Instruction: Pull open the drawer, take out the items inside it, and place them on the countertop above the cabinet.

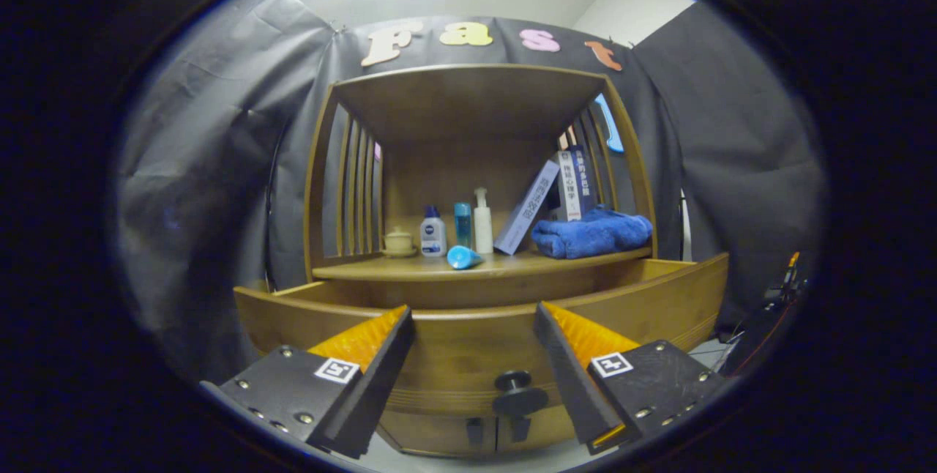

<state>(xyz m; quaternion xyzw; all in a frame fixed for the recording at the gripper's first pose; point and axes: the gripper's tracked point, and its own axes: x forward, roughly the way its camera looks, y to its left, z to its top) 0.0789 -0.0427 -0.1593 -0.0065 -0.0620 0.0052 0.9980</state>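
Observation:
The wooden drawer [659, 304] stands pulled out from the cabinet, its front panel just ahead of my fingers and its dark round knob [517, 382] low between them. I cannot see into the drawer from here. My gripper [474, 319] is open, with nothing between the fingers, and hovers in front of the drawer front. Beyond it lies the countertop [512, 265], where a small blue tube-like item [463, 258] rests on its side near the front edge.
On the countertop under the shelf roof stand a small lidded pot [399, 241], three bottles [460, 228], leaning books [545, 198] and a folded blue towel [591, 233]. Slatted side walls close in the shelf. Below the drawer are cabinet doors with dark handles [498, 430].

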